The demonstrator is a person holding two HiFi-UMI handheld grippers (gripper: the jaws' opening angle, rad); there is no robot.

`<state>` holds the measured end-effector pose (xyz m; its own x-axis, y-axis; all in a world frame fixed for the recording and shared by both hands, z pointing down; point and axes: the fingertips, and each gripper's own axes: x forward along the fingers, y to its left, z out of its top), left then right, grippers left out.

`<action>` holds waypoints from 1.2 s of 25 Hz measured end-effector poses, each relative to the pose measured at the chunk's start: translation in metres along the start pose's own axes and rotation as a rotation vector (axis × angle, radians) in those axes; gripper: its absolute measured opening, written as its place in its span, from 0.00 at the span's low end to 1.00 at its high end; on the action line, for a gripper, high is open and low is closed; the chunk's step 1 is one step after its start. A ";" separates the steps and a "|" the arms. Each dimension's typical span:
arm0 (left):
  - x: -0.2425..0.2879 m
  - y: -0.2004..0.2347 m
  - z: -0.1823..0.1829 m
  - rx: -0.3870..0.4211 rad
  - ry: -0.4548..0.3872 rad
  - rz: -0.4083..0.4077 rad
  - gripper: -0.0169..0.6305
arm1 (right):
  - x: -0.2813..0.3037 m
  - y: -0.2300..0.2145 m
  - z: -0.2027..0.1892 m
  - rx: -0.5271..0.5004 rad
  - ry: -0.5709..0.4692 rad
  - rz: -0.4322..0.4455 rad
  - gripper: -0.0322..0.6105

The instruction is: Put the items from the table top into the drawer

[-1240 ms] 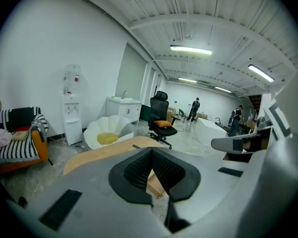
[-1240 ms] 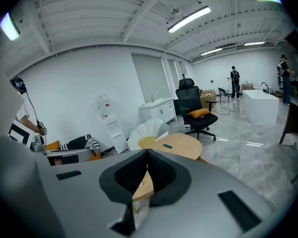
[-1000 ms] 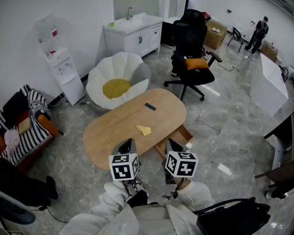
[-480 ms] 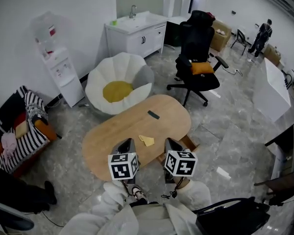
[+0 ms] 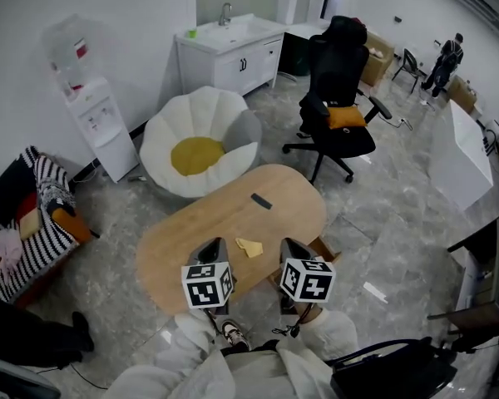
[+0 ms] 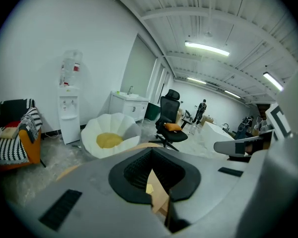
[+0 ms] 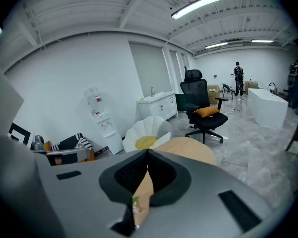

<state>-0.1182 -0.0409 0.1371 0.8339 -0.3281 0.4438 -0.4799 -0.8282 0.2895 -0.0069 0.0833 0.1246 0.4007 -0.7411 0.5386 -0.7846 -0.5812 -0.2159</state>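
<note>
The left gripper (image 5: 214, 246) and right gripper (image 5: 292, 245) are held at the near edge of the wooden table (image 5: 191, 223), each with its jaws pressed together on nothing. A yellow item (image 5: 249, 247) is seen lying just beyond them, the drawer (image 5: 323, 248) pulled out at its right, a small black item (image 5: 261, 201) farther back

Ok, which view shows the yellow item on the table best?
The head view: the yellow item lies whole on the table. The left gripper view shows only a sliver; the right gripper view, nothing clear.
</note>
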 end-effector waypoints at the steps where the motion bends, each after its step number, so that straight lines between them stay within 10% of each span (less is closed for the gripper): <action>1: 0.002 0.002 -0.003 -0.005 0.007 0.002 0.02 | 0.002 -0.001 -0.001 0.001 0.006 -0.002 0.15; 30: 0.053 0.032 -0.041 -0.251 0.064 0.407 0.02 | 0.139 -0.026 0.014 -0.219 0.254 0.300 0.15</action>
<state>-0.1010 -0.0661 0.2046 0.5502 -0.5679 0.6122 -0.8213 -0.5004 0.2739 0.0756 -0.0096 0.1931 0.0325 -0.7440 0.6674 -0.9410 -0.2479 -0.2305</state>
